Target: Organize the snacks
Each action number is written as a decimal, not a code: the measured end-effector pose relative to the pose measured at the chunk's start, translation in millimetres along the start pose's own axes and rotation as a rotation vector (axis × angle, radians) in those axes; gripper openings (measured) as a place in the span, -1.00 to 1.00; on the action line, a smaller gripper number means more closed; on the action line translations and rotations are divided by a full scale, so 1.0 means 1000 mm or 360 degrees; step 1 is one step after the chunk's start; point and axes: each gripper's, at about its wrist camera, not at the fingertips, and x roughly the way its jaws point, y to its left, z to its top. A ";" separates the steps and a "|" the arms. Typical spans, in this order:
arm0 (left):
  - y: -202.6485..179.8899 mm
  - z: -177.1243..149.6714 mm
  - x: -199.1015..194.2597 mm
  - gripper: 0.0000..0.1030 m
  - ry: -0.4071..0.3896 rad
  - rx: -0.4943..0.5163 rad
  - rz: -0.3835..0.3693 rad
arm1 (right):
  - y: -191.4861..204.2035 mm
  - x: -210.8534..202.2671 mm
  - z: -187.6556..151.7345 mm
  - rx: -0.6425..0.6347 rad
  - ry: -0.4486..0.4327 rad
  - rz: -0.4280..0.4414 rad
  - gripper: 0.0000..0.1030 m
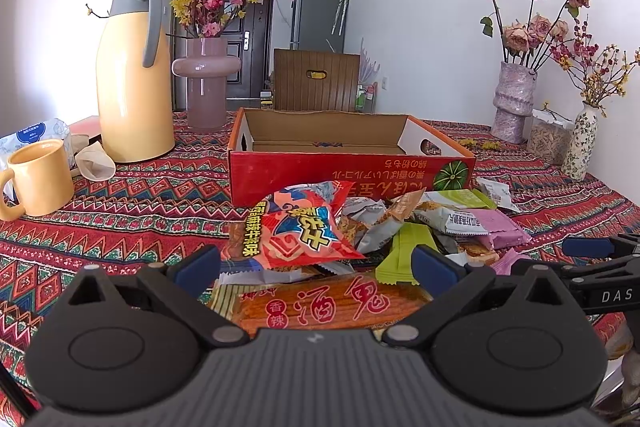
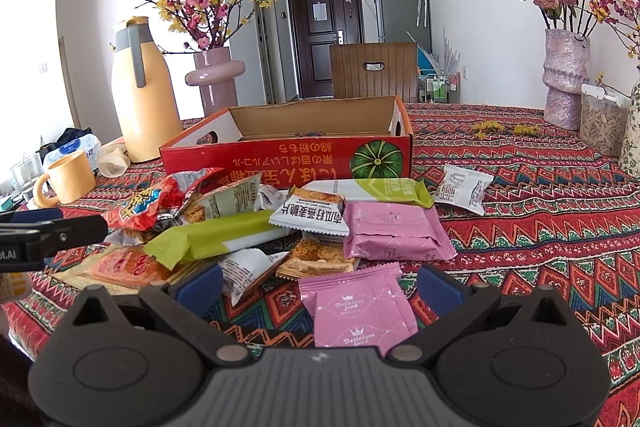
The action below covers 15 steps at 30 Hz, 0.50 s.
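Snack sorting at its outset: both grippers poised over an unsorted pile.

The snack pile (image 2: 280,227) lay loose on the table (image 2: 540,227) just in front of the red cardboard box (image 2: 280,155), whose visible interior looked bare, so nearly all the work apparently remained. The left gripper (image 1: 316,263) and right gripper (image 2: 320,287) each had fingers spread wide, holding nothing; a pink packet (image 2: 356,311) lay between the right fingers. The box floor was mostly hidden behind its front wall.

Yellow thermos jug (image 1: 134,75) stands tall beside the pink vase (image 1: 206,83) of blossoms, yellow mug (image 1: 38,177) left, all on the patterned counter (image 1: 132,195).
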 end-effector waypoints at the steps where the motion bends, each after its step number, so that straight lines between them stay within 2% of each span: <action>1: 0.000 0.000 0.000 1.00 0.0001 -0.0001 0.0000 | 0.000 0.000 0.000 0.0000 0.0000 0.0000 1.00; 15: 0.001 0.000 0.001 1.00 -0.0001 -0.0008 0.0002 | 0.000 0.001 0.000 -0.0004 0.0004 0.0002 1.00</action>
